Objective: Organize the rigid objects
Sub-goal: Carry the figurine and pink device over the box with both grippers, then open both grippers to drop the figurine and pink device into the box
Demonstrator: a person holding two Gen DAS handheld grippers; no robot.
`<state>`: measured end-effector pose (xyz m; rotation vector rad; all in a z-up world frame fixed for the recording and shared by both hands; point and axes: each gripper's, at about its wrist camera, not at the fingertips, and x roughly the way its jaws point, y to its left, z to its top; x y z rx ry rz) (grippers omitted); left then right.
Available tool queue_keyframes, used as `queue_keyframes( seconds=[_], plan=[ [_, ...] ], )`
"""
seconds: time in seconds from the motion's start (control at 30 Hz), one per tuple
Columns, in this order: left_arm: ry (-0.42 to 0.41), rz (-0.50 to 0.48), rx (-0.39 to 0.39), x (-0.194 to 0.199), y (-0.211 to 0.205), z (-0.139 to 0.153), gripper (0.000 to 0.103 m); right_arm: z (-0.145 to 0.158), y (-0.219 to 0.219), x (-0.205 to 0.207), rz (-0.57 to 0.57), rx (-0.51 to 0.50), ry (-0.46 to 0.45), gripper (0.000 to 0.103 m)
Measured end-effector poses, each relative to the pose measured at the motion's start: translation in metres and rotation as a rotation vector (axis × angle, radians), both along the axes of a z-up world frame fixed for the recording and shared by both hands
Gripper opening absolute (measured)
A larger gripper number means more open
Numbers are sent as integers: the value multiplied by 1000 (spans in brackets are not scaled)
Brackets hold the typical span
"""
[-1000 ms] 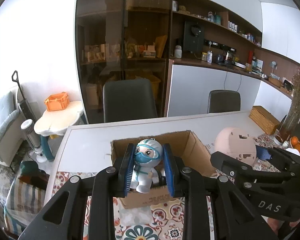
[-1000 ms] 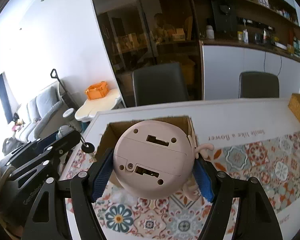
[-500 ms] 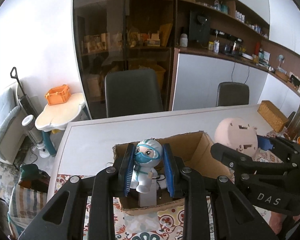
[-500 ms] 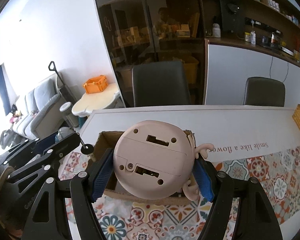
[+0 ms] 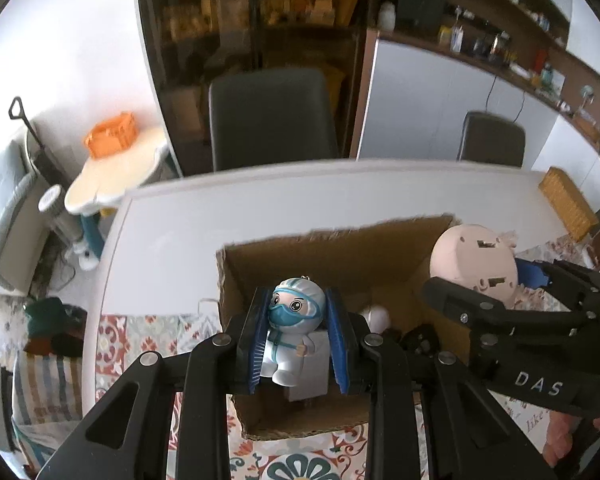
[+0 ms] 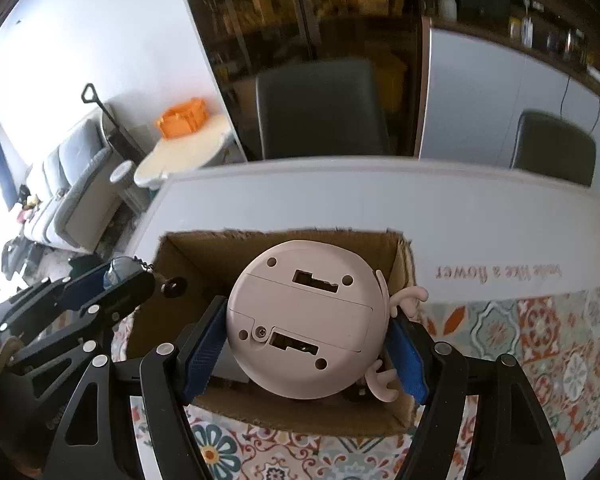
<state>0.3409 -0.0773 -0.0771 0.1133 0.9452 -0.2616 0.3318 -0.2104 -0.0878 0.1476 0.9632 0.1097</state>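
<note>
An open cardboard box (image 5: 323, 248) (image 6: 284, 416) stands on the table. My left gripper (image 5: 298, 334) is shut on a small white figurine with a blue mask (image 5: 294, 332), held over the box's left half. My right gripper (image 6: 303, 344) is shut on a round pink toy with antlers (image 6: 303, 320), its flat underside toward the camera, held over the box's right half. The left wrist view shows that pink toy (image 5: 473, 262) at the box's right wall. Inside the box lie a white block, a white ball (image 5: 377, 316) and a dark object (image 5: 419, 340).
A patterned floral cloth (image 6: 539, 328) covers the near part of the white table (image 5: 260, 200). Two dark chairs (image 5: 272, 112) (image 6: 551, 148) stand behind the table. A woven box (image 5: 565, 200) sits at the table's far right. A small side table with an orange basket (image 5: 110, 136) stands to the left.
Both grippers have moved forward and down over the box, tilting more steeply. The box now fills more of each view. Both grips are unchanged.
</note>
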Motion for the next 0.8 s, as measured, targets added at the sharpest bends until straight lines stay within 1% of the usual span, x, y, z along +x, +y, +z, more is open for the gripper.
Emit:
queue_keyframes(
  seconds=[0.07, 0.23, 0.3, 0.33, 0.37, 0.43, 0.5, 0.53, 0.57, 0.6, 0.7, 0.77, 0.8],
  plan=[
    [18, -3, 15, 1, -2, -7, 28, -11, -2, 8, -1, 2, 46, 74],
    [28, 1, 32, 1, -3, -12, 29, -25, 0, 13, 8, -13, 89, 74],
    [33, 16, 41, 1, 0, -11, 33, -28, 1, 15, 12, -23, 101, 74],
    [36, 36, 43, -1, 3, -10, 40, -29, 3, 16, 17, -26, 106, 74],
    [34, 57, 44, -2, 7, -8, 50, -30, 4, 16, 19, -28, 110, 74],
    [24, 88, 47, -3, 13, -4, 62, -31, 4, 18, 14, -35, 123, 75],
    [3, 119, 52, -9, 22, 1, 64, -33, 7, 20, 5, -58, 145, 75],
    [-3, 133, 52, -12, 25, 3, 67, -32, 7, 19, 1, -65, 144, 75],
    [-7, 145, 54, -15, 28, 4, 70, -29, 7, 19, -6, -66, 131, 77],
    [-13, 156, 56, -18, 30, 5, 72, -26, 7, 17, -17, -70, 119, 80],
    [-44, 164, 40, -36, 37, 14, 79, -18, 6, 6, -40, -88, 88, 82],
    [-71, 170, 32, -48, 39, 21, 91, -8, 7, -9, -57, -106, 56, 82],
    [-94, 173, 32, -56, 40, 26, 93, -4, 7, -16, -59, -110, 42, 82]
  ],
)
